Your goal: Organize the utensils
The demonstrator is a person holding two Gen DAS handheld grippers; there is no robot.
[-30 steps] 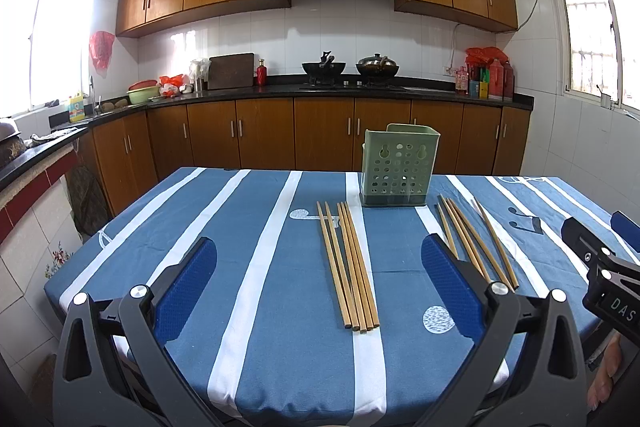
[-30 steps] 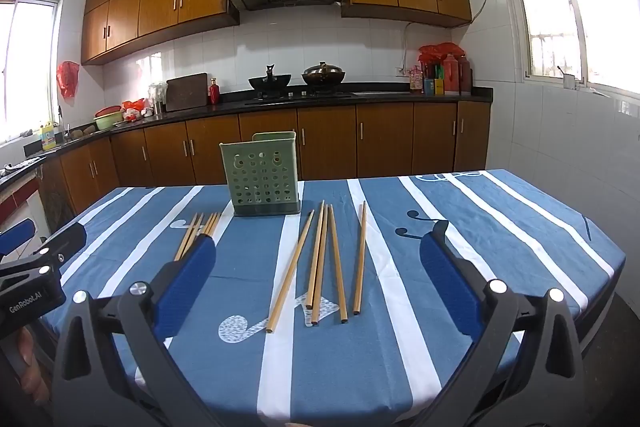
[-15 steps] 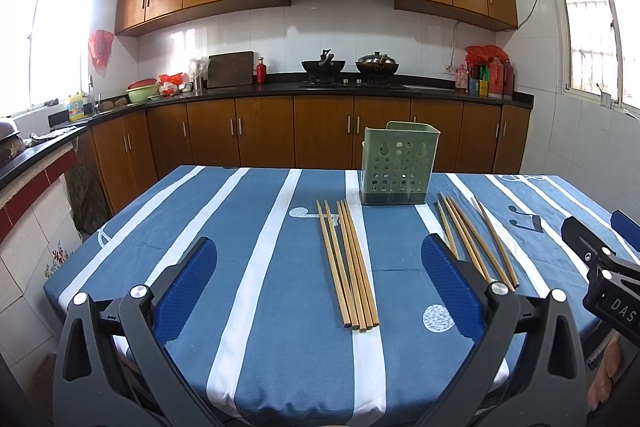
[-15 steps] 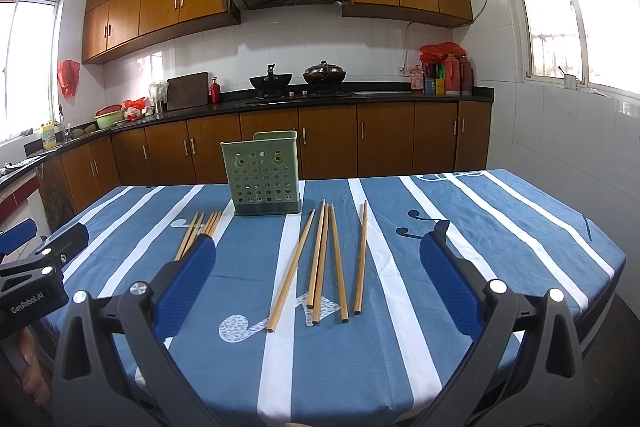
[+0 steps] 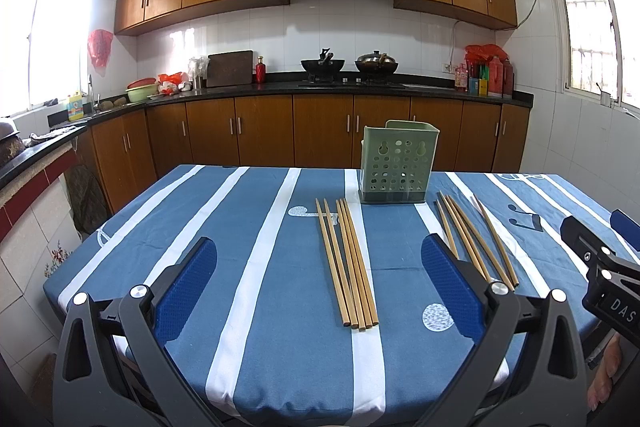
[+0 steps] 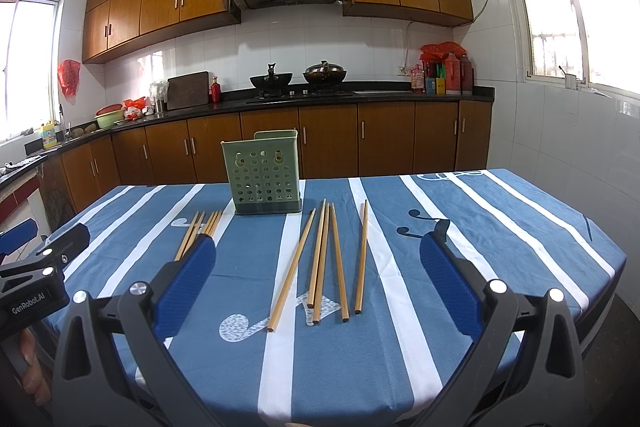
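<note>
Kitchen setup: a table with a blue, white-striped tablecloth [image 5: 256, 267], brown cabinets [image 5: 320, 131] and a dark countertop [image 5: 360, 89] behind it. The green perforated utensil holder [image 5: 396, 167] stands upright toward the far side of the table. One bundle of chopsticks [image 5: 348, 263] lies flat in front of the holder to its left, another looser set of chopsticks [image 6: 326, 259] to its right. Left gripper [image 5: 320, 279] and right gripper [image 6: 318, 279] both hover over the near edge, blue pads spread wide apart, nothing between them.

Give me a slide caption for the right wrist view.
Open right gripper faces five loose chopsticks and a green holder on a striped tablecloth.
</note>
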